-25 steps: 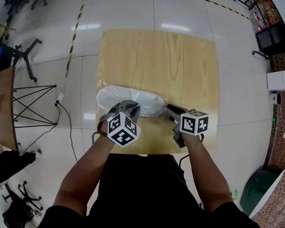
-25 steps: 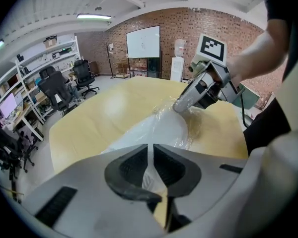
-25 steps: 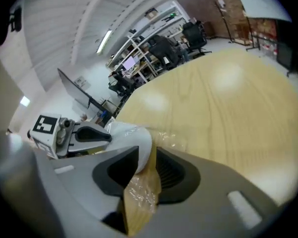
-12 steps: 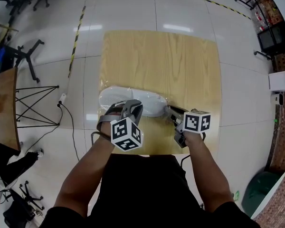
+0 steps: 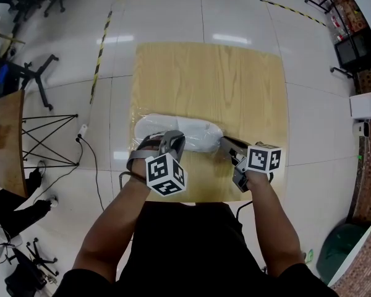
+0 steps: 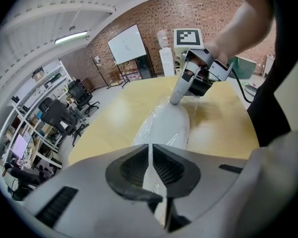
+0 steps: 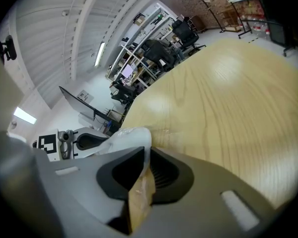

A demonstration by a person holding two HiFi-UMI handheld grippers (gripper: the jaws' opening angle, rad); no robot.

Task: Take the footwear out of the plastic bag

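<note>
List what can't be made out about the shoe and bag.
Style of the shoe: head view, too small, veiled by the bag.
Bag opening: head view, film too faint, ends under the left gripper and right gripper, whose jaws have just been closing on film.
Most of the shoe: right gripper view, behind that gripper's body.

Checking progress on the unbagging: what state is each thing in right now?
Shoe: inside the bag, lying on the table.
Bag: wrapped around the shoe, pinched at both ends.
Left gripper: shut on bag film, jaws have just been closing.
Right gripper: shut on bag film, jaws have just been closing.
</note>
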